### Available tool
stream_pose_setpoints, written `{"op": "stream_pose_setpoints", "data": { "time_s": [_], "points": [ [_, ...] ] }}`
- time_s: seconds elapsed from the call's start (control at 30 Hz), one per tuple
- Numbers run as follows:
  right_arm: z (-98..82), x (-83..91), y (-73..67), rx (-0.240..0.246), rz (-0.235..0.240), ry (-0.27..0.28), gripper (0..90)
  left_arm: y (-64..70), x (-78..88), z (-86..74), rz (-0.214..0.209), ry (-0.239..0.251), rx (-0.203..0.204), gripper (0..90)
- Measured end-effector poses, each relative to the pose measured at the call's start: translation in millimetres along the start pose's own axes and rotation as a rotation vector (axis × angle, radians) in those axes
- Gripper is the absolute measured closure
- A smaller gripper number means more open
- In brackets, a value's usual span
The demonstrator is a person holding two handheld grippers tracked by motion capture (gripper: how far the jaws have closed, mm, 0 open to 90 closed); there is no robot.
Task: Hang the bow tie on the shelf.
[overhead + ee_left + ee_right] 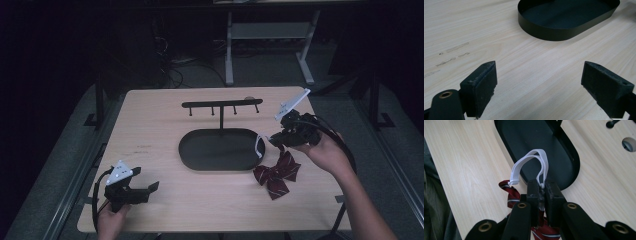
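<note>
At the table's right side, beside the tray: right gripper (272,141), jaws pinched shut on the white elastic strap (530,162) of a dark red striped bow tie (277,172).
- Bow tie: the bow hangs below the jaws, its lower lobe at or just over the tabletop, just right of the black oval tray (200,155); whether it touches the wood cannot be told.
- Strap: free part arches up and forward from the pinch as an open loop, towards the tray and the stand beyond.
- Hook stand (221,104): a post rising from the tray's far edge, carrying a crossbar with four short pegs that hang down. The bar runs left to right across the table.
- Key relation: the pegs lie ahead and to the left of the right gripper's jaws, and higher than the loop; the loop's opening faces roughly that way. My judgement: the strap must rise above the bar's end or a peg tip before it can catch.
- Left gripper (145,190): near left corner, jaws wide apart over bare wood table (529,75), holding nothing, well apart from bow tie and stand. The right hand is much nearer.
</note>
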State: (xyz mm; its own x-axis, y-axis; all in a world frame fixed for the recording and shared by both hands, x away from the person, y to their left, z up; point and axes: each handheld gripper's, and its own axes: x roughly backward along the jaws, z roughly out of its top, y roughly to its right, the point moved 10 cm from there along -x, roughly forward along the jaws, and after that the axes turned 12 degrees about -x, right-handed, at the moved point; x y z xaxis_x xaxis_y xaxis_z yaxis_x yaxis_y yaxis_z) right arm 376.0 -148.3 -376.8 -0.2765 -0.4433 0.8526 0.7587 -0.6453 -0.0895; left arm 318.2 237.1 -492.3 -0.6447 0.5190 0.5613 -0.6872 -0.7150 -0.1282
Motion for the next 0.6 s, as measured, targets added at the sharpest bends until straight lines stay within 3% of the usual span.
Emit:
{"op": "stream_pose_setpoints", "data": {
  "time_s": [0.6],
  "points": [
    [26.7,4.3,-0.4,0.015,-0.005,-0.006,82.5,0.0,0.4,0.7,0.0,0.005,0.001,13.1]
  ]
}}
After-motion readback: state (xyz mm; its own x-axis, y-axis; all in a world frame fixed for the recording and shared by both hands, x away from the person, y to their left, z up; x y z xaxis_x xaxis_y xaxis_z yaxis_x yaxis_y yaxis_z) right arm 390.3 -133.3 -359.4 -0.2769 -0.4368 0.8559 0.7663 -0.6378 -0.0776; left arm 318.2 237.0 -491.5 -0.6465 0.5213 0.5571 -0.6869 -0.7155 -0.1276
